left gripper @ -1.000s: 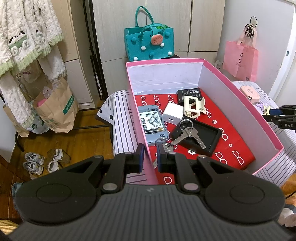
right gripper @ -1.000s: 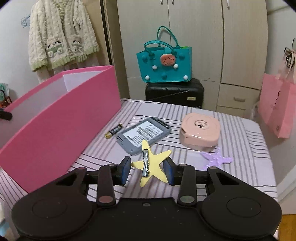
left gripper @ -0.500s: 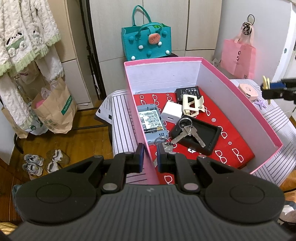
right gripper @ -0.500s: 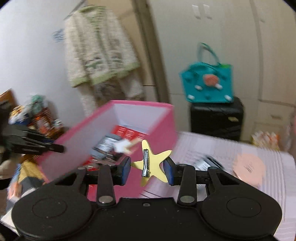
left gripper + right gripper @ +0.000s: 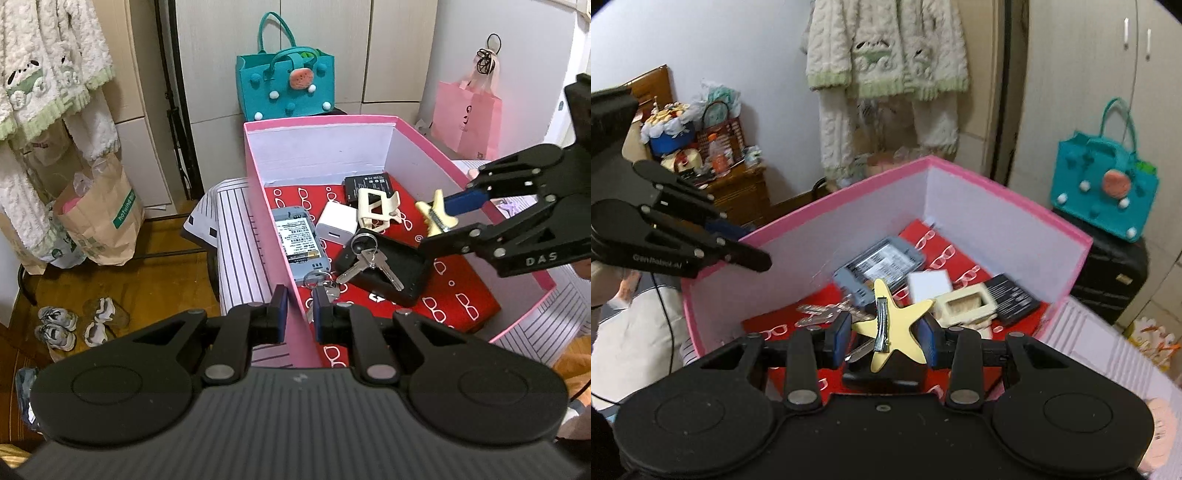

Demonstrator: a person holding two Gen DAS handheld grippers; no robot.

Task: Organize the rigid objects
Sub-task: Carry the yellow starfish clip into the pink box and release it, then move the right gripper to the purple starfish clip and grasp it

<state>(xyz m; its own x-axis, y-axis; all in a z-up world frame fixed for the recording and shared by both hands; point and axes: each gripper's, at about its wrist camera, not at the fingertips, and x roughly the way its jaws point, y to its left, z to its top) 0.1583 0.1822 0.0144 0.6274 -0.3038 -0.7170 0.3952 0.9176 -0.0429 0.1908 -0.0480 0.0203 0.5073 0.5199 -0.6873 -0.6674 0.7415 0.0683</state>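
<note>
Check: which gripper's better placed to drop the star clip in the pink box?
Right. The right gripper already holds the yellow star clip above the pink box; the left gripper is clamped on the box's near wall.

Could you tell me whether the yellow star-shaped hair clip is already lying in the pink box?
Not yet. The yellow star-shaped hair clip is held between the right tool's blue pads, above the pink cardboard box's open interior.

The left gripper points downward, its jaws clamped on a thin wall. The right gripper reaches in from the right, angled down, pads pressing a small clip.
</note>
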